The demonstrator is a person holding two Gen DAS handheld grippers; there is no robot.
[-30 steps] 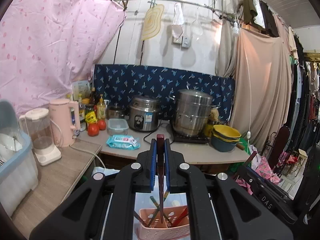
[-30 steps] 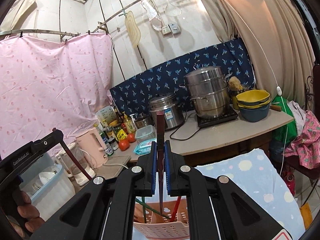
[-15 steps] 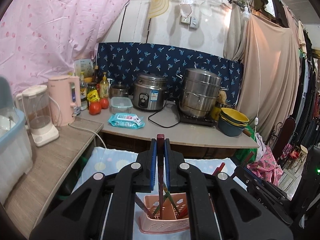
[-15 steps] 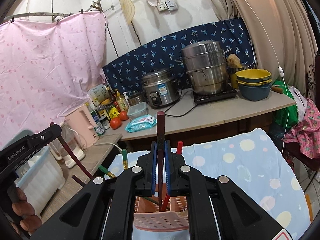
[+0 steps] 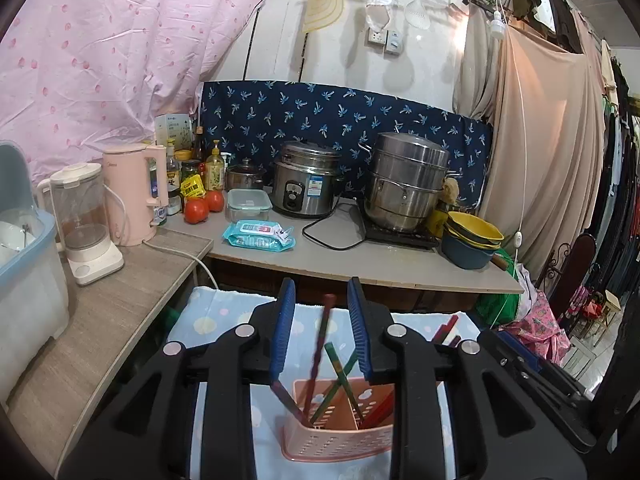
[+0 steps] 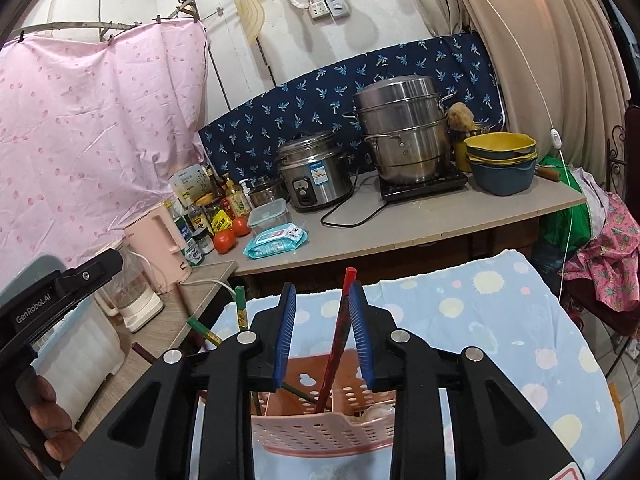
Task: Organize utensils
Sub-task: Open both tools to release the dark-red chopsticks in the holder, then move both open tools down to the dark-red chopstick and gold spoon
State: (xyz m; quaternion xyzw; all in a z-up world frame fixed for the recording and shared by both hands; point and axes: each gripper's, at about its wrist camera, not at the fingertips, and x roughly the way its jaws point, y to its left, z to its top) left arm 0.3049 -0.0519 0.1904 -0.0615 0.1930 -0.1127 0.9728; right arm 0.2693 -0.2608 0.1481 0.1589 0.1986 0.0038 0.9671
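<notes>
A pink perforated utensil basket (image 5: 340,436) stands on a light blue patterned cloth (image 5: 208,320), with several red and green chopsticks in it. My left gripper (image 5: 321,296) hangs just over it. Its jaws are opening, and a dark red chopstick (image 5: 320,340) drops loose and blurred between the blue pads, its tip in the basket. In the right wrist view my right gripper (image 6: 321,294) is above the same basket (image 6: 320,432), jaws also opening. A red chopstick (image 6: 340,328) stands free in the basket and leans by the right pad.
Behind the cloth, a counter (image 5: 360,264) carries a rice cooker (image 5: 306,188), a steel steamer pot (image 5: 406,184), stacked bowls (image 5: 472,240), a wipes pack (image 5: 258,236) and tomatoes (image 5: 196,210). A pink kettle (image 5: 130,192), a blender (image 5: 82,224) and a plastic bin (image 5: 28,264) stand on the left.
Both grippers sank toward the basket, each shut on a dark red chopstick. Their jaws have since parted and both chopsticks have slipped down into the basket.
</notes>
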